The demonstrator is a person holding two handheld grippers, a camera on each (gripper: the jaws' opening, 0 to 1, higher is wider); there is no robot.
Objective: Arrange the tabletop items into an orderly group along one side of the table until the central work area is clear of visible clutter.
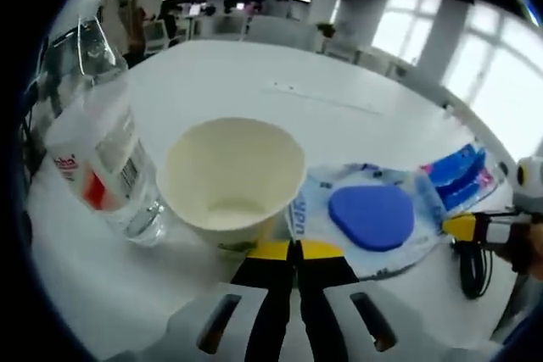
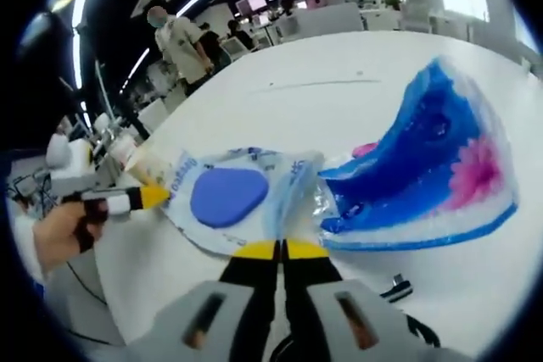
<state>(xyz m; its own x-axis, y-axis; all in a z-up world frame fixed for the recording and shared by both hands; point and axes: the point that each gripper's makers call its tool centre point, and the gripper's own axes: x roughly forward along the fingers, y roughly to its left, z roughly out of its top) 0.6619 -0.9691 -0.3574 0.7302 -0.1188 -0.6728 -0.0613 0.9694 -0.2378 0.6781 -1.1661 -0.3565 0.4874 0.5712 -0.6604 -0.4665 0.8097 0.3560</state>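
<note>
Paper cup [image 1: 231,177], cream-coloured and upright, stands straight ahead of our left tongs [image 1: 296,249] in the left gripper view. The yellow tips sit pressed together right at the cup's near base; we cannot tell whether they pinch its wall or only touch it. Left of the cup and close beside it we note a clear plastic water bottle [image 1: 102,154] with a red and white label, leaning away from the tongs. Right of the cup, on the white bench [image 1: 254,82], lies a clear plastic pouch [image 1: 373,214] holding a rounded blue pad; its near edge reaches the tongs' tips. Past the pouch to the right lies a blue and pink packet [image 1: 458,174]. At the far right edge the other tool comes in, yellow-tipped, with a black cable under it.

In the right gripper view our right tongs [image 2: 280,249] are closed, the tips meeting at the near edge of the pouch [image 2: 229,197], where its crumpled plastic bunches; a grip on it cannot be confirmed. The blue and pink packet [image 2: 433,167] lies just right of the tips, overlapping the pouch's edge. To the left a gloved hand [image 2: 64,231] holds the left tongs [image 2: 153,197] with their yellow tips against the pouch's far-left side. A person stands beyond the bench.
</note>
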